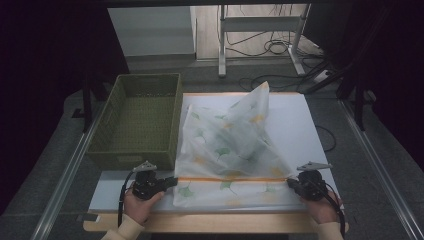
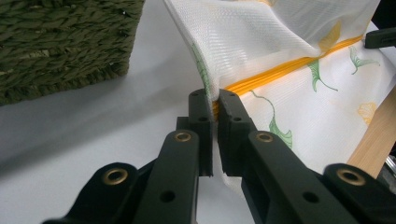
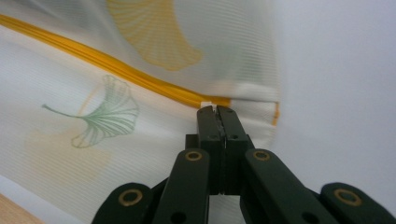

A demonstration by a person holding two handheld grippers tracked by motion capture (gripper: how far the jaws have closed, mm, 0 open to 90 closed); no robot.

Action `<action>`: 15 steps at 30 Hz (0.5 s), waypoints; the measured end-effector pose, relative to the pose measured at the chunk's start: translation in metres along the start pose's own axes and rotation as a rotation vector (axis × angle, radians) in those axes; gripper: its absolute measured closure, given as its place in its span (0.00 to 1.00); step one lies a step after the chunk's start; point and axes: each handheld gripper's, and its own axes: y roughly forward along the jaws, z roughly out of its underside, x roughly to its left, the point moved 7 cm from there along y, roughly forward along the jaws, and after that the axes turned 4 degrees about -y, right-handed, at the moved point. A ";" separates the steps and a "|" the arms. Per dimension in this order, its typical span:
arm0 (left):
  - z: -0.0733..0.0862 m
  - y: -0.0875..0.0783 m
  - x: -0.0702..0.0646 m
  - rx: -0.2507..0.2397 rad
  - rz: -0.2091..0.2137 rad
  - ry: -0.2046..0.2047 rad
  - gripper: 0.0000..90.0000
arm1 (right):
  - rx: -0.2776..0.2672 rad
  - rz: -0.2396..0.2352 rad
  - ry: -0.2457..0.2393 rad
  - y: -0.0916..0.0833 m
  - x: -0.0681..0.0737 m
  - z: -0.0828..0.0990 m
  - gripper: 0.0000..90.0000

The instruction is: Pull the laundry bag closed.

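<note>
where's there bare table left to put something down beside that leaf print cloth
Bare white table lies right of the cloth; a smaller patch sits in front of the green basket. The near edge is crowded: left gripper and right gripper pinch the cloth's orange band.

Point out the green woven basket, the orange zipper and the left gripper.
green woven basket (image 1: 137,122), high view, inside floor.
orange zipper (image 1: 235,178), high view, mid-length.
left gripper (image 2: 215,103), left gripper view, between the fingertips.
</note>
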 end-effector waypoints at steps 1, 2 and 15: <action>0.000 0.000 0.000 0.001 0.001 -0.001 0.95 | 0.001 0.002 0.006 -0.001 -0.002 0.001 1.00; 0.000 0.000 0.000 0.001 0.002 0.000 0.95 | -0.004 -0.004 0.013 -0.002 -0.004 0.001 1.00; 0.003 0.001 -0.003 0.004 -0.021 0.061 0.94 | -0.017 -0.024 0.004 0.002 -0.006 0.001 0.99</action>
